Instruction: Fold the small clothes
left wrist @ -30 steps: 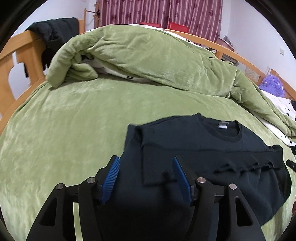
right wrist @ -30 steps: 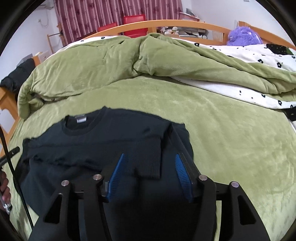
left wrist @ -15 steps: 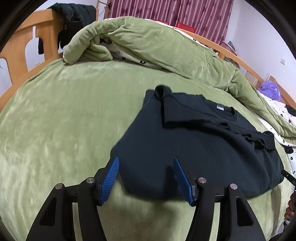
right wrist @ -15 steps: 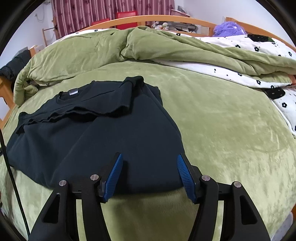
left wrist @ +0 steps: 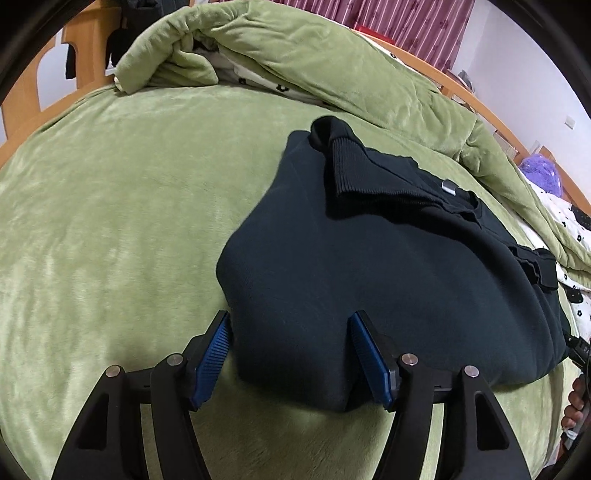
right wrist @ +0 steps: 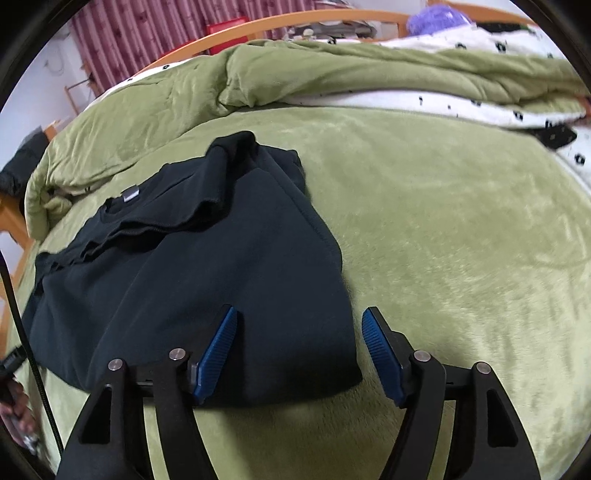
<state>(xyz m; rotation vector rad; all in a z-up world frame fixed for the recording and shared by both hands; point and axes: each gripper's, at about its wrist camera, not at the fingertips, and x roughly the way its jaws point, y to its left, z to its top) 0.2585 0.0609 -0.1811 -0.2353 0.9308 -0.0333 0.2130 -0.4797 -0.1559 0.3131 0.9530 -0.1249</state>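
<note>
Sweater (left wrist: 388, 280), dark and partly folded, lies flat on the green blanket (left wrist: 110, 221) that covers the bed, with its bottom hem nearest the cameras and its collar and small grey label (left wrist: 448, 186) at the far end. One ribbed cuff (left wrist: 354, 166) is laid back across the chest, and a sleeve runs across the upper part of the garment.

The left gripper (left wrist: 291, 354) hangs over the near left corner of the hem. Its blue pads (left wrist: 212, 356) stand apart on either side of that corner, with the cloth between them but not pinched, and its jaws have just been opening.

The right gripper (right wrist: 299, 354) sits at the near right corner of the hem. One pad is over the dark cloth, the other is over bare blanket just beside the sweater's edge, so nothing is clamped; its jaws have just been opening too.

A bunched green quilt (right wrist: 332, 74) with a white flowered lining lies along the far side of the bed, in front of a wooden bed rail (right wrist: 295, 24) and striped curtains (right wrist: 147, 33)
</note>
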